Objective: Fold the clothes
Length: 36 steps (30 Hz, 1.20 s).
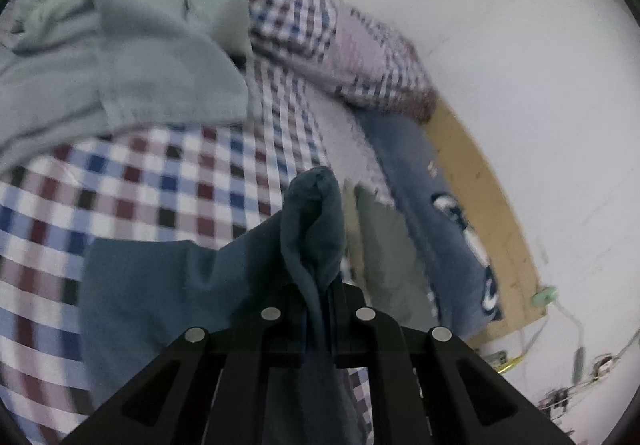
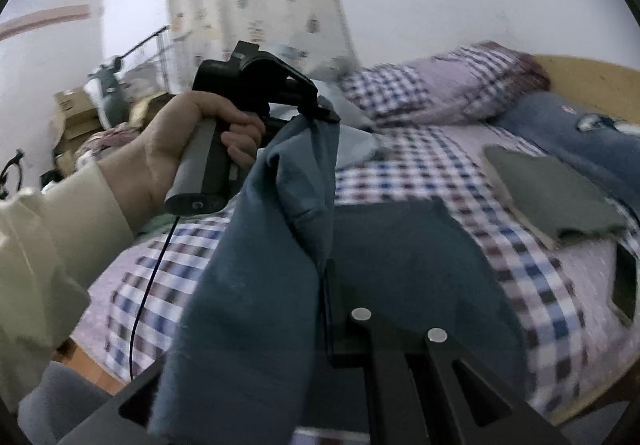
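Left hand [image 2: 188, 149], in a cream sleeve [image 2: 60, 229], grips the handle of the left gripper [image 2: 316, 107] & holds it raised above the bed [image 2: 420, 165], tool tipped toward the pillow end. Its jaws are pinched tight on a bunched edge of the blue garment [image 2: 248, 285]; in the left wrist view the cloth [image 1: 312, 221] pokes up between the fingers as a rounded fold, no gap showing either side. Right gripper [image 2: 326, 309] sits lower & nearer the foot edge of the bed; its left finger is buried under the garment, so I can't tell how far the jaws stand apart, though cloth drapes over & against them. Garment hangs stretched between the two tools, lifted off the sheet along its upper edge, rest of it lying on the checked sheet [image 1: 132, 181] near the bed's near edge. Toward the right edge: a folded grey-green piece [image 2: 556, 193] lying flat, w/ a blue pillow [image 2: 568, 133] beyond it at the head corner, touching the wooden headboard [image 2: 592, 81]. Checked pillow [image 2: 440, 89] sits at the head, beside the blue one. A pale grey heap [image 1: 120, 45] of clothes fills the left side of the bed by the left wrist view. Open sheet runs down the middle, between heap & folded piece. A black cable [image 2: 152, 285] hangs from the left handle over the bed's near edge.
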{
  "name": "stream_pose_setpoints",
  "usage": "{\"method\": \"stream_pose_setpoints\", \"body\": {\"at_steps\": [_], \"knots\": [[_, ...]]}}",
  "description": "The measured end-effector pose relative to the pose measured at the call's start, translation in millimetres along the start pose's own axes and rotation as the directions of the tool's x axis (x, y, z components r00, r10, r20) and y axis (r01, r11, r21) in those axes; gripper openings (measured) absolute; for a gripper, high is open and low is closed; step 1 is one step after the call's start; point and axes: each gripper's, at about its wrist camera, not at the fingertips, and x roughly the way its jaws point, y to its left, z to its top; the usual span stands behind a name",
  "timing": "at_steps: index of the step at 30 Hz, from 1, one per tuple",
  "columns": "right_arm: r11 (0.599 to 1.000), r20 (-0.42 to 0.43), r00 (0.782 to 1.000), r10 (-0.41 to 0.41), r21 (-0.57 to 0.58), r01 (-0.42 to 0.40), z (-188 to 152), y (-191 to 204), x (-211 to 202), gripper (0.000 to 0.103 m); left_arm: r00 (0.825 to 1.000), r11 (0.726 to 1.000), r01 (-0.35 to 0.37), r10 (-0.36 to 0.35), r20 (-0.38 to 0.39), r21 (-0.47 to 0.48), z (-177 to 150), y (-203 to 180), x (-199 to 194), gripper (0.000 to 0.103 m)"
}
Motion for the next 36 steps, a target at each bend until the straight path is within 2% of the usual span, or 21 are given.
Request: {"method": "stream_pose_setpoints", "body": {"at_steps": [6,9,13,17,24,29,33,34,36], "knots": [[0.994,-0.054,0.997,-0.054,0.091,0.059,-20.4,-47.3,8.1,0.003,0.991,0.993,-0.106,0.111,-0.08,0.06,-14.6,-34.8,83.1,0.006],[0.988,-0.105,0.993,-0.058,0.139,0.073,-28.4,-65.1,16.6,0.003,0.986,0.991,-0.13,0.133,-0.103,0.04,-27.7,-38.4,113.8,0.006],[0.982,-0.14,0.988,-0.067,0.164,0.089,-39.7,-81.6,18.5,0.003,0.971,0.979,-0.202,0.205,-0.123,0.04,-41.8,-40.9,143.3,0.006],[0.978,-0.167,0.984,-0.065,0.187,0.096,-48.5,-99.6,22.4,0.003,0.958,0.965,-0.257,0.261,-0.121,0.046,-47.7,-41.2,159.1,0.006],[0.97,-0.16,0.984,-0.072,0.219,0.107,-48.7,-120.0,18.6,0.004,0.942,0.948,-0.316,0.318,-0.104,0.029,-53.2,-38.9,168.9,0.006],[0.949,-0.174,0.979,-0.102,0.279,0.148,-51.3,-142.8,15.7,0.003,0.939,0.943,-0.332,0.332,-0.087,0.014,-49.3,-38.9,173.0,0.006],[0.936,-0.22,0.97,-0.109,0.307,0.174,-57.7,-152.4,18.0,0.003,0.929,0.937,-0.347,0.348,-0.124,0.026,-50.7,-35.7,185.3,0.007],[0.935,-0.228,0.967,-0.115,0.304,0.183,-58.3,-152.7,18.0,0.003,0.931,0.94,-0.341,0.341,-0.129,0.022,-50.4,-34.4,185.4,0.008],[0.934,-0.24,0.962,-0.129,0.296,0.199,-58.4,-152.1,17.3,0.003,0.953,0.961,-0.276,0.272,-0.131,-0.007,-46.4,-33.1,180.4,0.017]]}}
